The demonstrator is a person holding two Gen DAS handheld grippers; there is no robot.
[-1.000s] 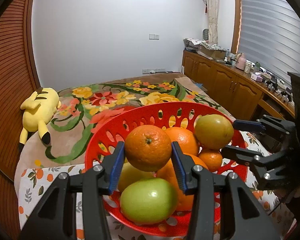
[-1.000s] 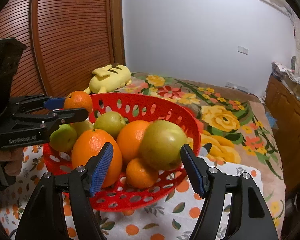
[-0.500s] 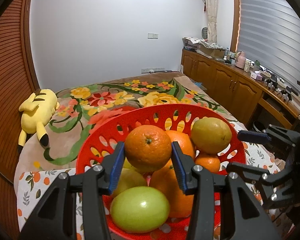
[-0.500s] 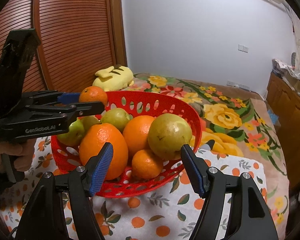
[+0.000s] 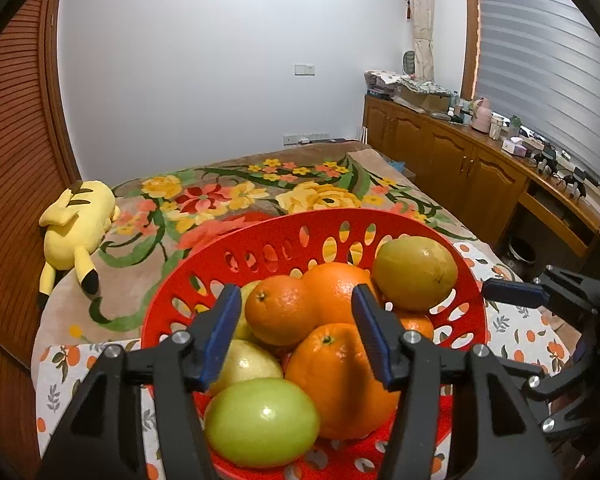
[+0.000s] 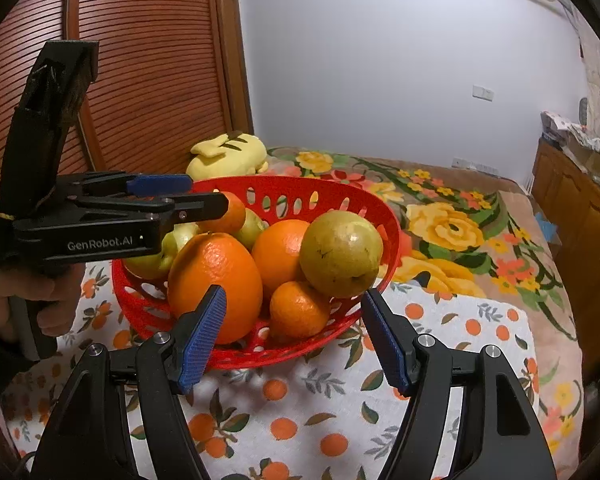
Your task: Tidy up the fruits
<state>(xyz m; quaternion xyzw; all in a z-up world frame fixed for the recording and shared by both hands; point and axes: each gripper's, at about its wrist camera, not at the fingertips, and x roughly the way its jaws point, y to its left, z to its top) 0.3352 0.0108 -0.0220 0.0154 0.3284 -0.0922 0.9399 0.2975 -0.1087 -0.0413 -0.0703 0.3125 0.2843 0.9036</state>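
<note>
Bedroom: table under an orange-print cloth (image 6: 452,344) beside a floral bed, with a yellow plush (image 5: 76,228) lying on it. Red basket (image 5: 260,248) ahead of both grippers: four oranges and four green-yellow fruits visible. Left gripper (image 5: 296,334) has just opened, pads clear of the small orange (image 5: 282,310), clamped a second ago, now resting on the pile. Right gripper (image 6: 294,336) stands half-wide, empty, before the basket.

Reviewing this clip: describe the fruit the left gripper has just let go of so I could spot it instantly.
Find the red basket on the fruit-print cloth. On top of its pile, between the just-opened pads of the left gripper, sits a small orange. It is smaller and rounder than the two big oranges beside it.
</note>
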